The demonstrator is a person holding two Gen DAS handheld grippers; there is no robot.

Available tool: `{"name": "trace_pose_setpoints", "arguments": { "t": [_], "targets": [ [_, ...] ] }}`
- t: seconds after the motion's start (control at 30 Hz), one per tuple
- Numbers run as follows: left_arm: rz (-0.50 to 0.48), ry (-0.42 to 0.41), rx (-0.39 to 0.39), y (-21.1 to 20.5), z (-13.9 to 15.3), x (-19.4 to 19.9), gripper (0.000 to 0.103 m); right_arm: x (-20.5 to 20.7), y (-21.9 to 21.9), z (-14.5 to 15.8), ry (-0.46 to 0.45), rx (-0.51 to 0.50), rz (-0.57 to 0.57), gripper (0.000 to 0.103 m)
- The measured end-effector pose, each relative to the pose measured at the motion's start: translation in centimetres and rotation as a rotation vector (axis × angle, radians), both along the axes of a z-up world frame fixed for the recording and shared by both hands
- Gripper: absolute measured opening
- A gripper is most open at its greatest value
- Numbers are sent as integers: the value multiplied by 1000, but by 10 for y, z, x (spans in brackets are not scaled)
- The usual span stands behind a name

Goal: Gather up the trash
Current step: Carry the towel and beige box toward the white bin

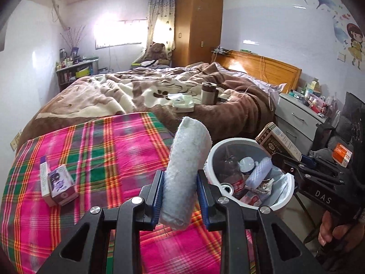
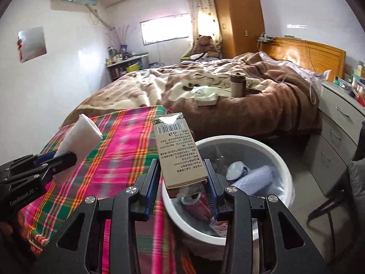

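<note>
left tool (image 1: 180, 196) gripping fuzzy white roll (image 1: 186, 159), right tool (image 2: 182, 189) clamping glossy cardboard box (image 2: 178, 148)

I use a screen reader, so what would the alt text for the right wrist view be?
The right gripper grips a tan barcoded carton over a white trash bin already holding trash, beside a plaid bed cover. At left, the left gripper holds a folded white cloth.
</note>
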State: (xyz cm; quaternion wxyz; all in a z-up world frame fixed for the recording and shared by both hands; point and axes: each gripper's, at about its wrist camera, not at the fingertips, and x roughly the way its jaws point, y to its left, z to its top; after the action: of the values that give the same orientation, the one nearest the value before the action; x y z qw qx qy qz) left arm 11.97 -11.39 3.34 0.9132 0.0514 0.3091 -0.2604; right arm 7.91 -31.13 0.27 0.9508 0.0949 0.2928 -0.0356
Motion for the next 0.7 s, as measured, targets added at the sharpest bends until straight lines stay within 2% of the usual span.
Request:
{"name": "trace_pose_setpoints", "arguments": {
  "t": [0.33,0.7],
  "targets": [
    [-74,28,-2,-50,-9,15,29,-7,-37,-13,55,-2,-119,39],
    [-109,46,26,-88,-24,23,29,-7,-55,-25,107,1,-164,39]
  ]
}}
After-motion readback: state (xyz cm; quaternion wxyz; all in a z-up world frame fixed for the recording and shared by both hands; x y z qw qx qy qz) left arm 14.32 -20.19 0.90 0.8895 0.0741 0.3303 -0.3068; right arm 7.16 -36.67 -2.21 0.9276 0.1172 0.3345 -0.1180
